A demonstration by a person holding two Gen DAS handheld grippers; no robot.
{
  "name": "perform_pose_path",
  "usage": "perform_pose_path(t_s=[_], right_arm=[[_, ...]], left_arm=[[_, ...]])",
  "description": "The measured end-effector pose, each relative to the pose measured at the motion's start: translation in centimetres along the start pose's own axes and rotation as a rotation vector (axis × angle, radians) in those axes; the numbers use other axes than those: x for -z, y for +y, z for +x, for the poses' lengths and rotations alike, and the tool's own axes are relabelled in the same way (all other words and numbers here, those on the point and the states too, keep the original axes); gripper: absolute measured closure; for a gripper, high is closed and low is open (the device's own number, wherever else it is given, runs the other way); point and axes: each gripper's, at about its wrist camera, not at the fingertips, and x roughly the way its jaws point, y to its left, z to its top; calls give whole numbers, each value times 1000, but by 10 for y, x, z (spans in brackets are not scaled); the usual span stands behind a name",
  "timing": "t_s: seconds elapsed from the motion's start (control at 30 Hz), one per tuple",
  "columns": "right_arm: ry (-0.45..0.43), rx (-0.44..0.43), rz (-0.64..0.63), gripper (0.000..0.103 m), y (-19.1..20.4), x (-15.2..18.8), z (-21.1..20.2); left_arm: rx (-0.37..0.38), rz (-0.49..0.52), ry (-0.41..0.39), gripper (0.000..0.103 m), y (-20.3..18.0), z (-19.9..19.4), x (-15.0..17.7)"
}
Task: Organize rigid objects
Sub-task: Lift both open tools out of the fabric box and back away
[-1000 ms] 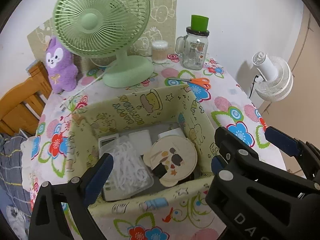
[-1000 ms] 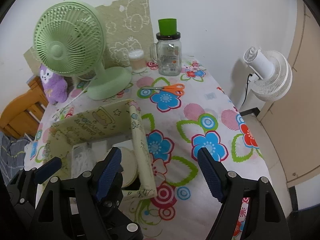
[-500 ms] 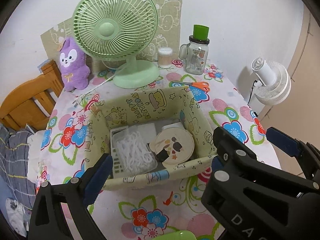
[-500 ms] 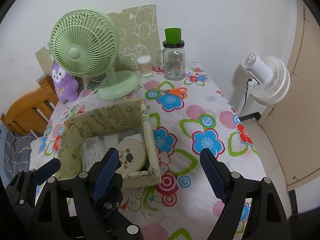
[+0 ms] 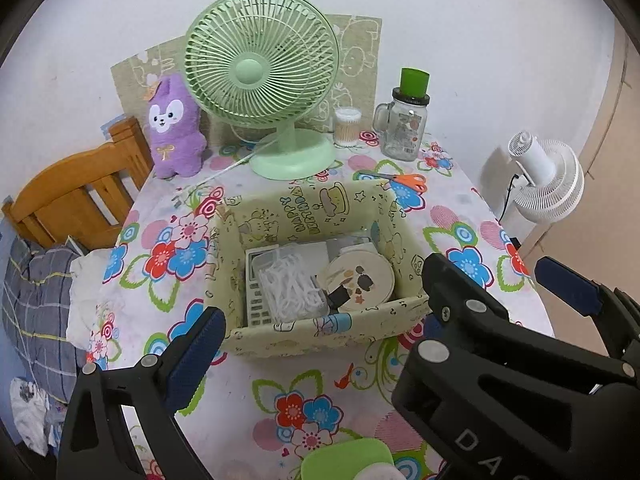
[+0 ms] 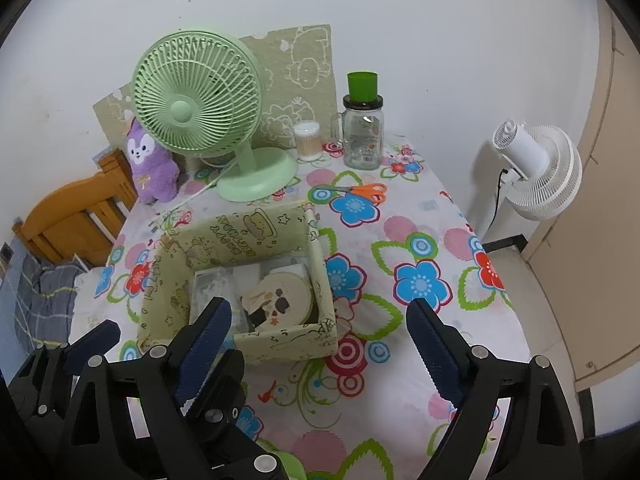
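A pale green cartoon-print box (image 5: 316, 210) (image 6: 256, 232) stands mid-table. Inside lie a round cream tin (image 5: 360, 280) (image 6: 280, 296), a clear case of white pieces (image 5: 290, 290) and a grey calculator (image 5: 253, 308). My left gripper (image 5: 320, 320) hovers above and in front of the box, open and empty. Only its left finger (image 5: 192, 356) shows, because my right gripper's black body covers the other. My right gripper (image 6: 318, 312) hangs beside it over the box's near right corner. Its jaws are opening and nothing is between its blue pads (image 6: 432, 344).
Behind the box stand a green desk fan (image 5: 260, 76), purple plush (image 5: 174, 132), cotton-swab tub (image 5: 346, 126) and a glass jar under a green cup (image 5: 404, 128). Orange scissors (image 5: 404, 179) lie near them. A wooden chair (image 5: 72, 196) is left, a white fan (image 5: 548, 184) right, a green-lidded thing (image 5: 348, 456) at the near edge.
Both grippers have drawn back and up from the box, so it looks smaller and farther. The right gripper's pads stand wider apart. The box contents have not moved.
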Motion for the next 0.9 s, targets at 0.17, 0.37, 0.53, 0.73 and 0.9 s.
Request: perform_pose_path(t_s=[0.17,0.37,0.53,0.73,0.9], right_arm=[[-1,-13,-19,9,5,3,-9],[-5,-22,-45,9,10,9,-18],[-14,-29,-58,9,14,13,-25],[-22,-32,-78,9,19,21,-32],[-41,-29,-92,9,22,30,-36]], left_arm=[[-7,-23,-2,3,2,-10,6],[-16,-28,-8,3,4,-22,14],[-16,-37,-13,3,8,-28,19],[-9,-39,-14,3,9,-32,25],[4,-41,-12,3,12,-35,37]])
